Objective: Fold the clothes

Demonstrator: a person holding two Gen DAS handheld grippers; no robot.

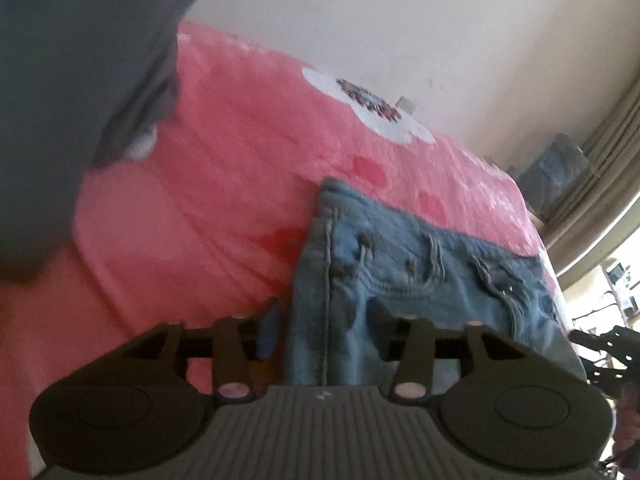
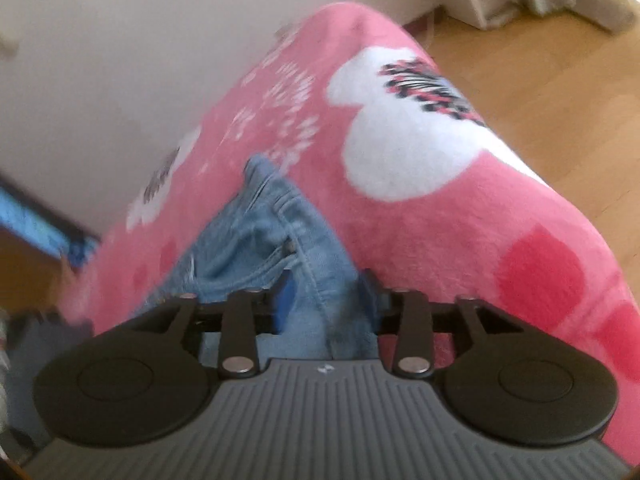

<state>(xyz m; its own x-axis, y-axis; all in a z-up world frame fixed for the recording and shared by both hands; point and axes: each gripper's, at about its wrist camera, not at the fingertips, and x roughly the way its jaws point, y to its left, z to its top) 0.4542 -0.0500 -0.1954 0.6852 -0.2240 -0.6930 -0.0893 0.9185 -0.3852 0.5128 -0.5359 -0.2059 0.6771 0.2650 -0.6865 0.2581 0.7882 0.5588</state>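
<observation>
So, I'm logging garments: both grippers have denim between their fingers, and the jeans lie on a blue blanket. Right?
Almost. The blanket is pink with white shapes, not blue, as the right wrist view shows. The jeans do sit between the fingers of the right gripper and left gripper.

Pink fleece blanket (image 2: 460,232), white wall (image 1: 400,20), wooden floor (image 2: 560,92), curtain (image 1: 608,152).

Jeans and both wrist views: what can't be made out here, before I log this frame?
- Jeans: the lower part is hidden behind the left gripper body in the left wrist view, and behind the right gripper in the right wrist view; how far they are folded is unknown.
- Grip: denim lies between both finger pairs, but whether they clamp it cannot be told.
- Grey cloth: cut off by the left edge and blurred; what it is stays unclear.
</observation>
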